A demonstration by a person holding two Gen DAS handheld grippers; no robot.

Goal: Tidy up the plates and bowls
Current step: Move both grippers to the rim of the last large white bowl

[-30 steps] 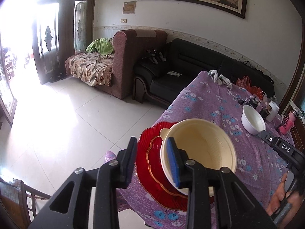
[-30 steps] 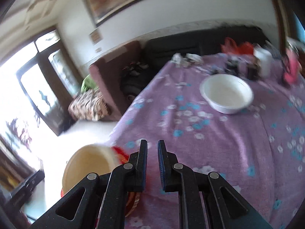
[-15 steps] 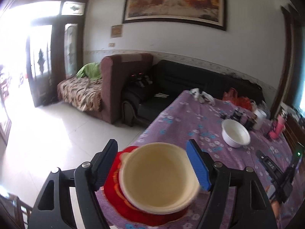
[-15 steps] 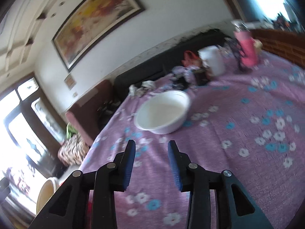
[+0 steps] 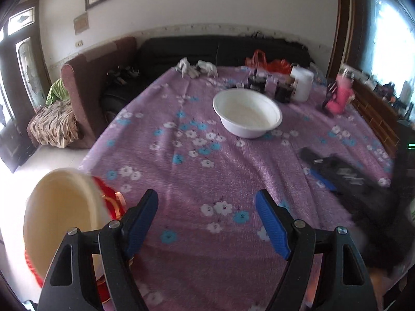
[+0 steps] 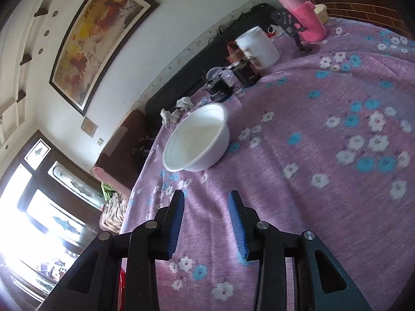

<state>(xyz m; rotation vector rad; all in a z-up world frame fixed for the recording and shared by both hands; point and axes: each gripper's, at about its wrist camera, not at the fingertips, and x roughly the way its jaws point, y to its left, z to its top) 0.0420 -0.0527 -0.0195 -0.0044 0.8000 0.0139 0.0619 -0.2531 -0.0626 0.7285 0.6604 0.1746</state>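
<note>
A white bowl (image 5: 247, 112) stands on the purple flowered tablecloth (image 5: 197, 160) toward the far side; it also shows in the right wrist view (image 6: 197, 141). A cream bowl (image 5: 58, 215) sits on a red plate (image 5: 109, 202) at the table's near left corner. My left gripper (image 5: 207, 223) is open and empty above the cloth, to the right of the cream bowl. My right gripper (image 6: 206, 220) is open and empty, pointing at the white bowl from a short distance. The right gripper's body shows blurred at the right of the left wrist view (image 5: 345, 176).
At the table's far edge stand a white container (image 5: 301, 84), dark small items (image 5: 256, 83), a pink bottle (image 5: 338, 96) and white gloves (image 5: 194, 67). A black sofa (image 5: 207, 49) and a brown armchair (image 5: 85, 77) lie beyond the table.
My left gripper let go of the cream bowl, opened wide and swung right toward the table's middle. My right gripper opened and moved closer to the white bowl.
</note>
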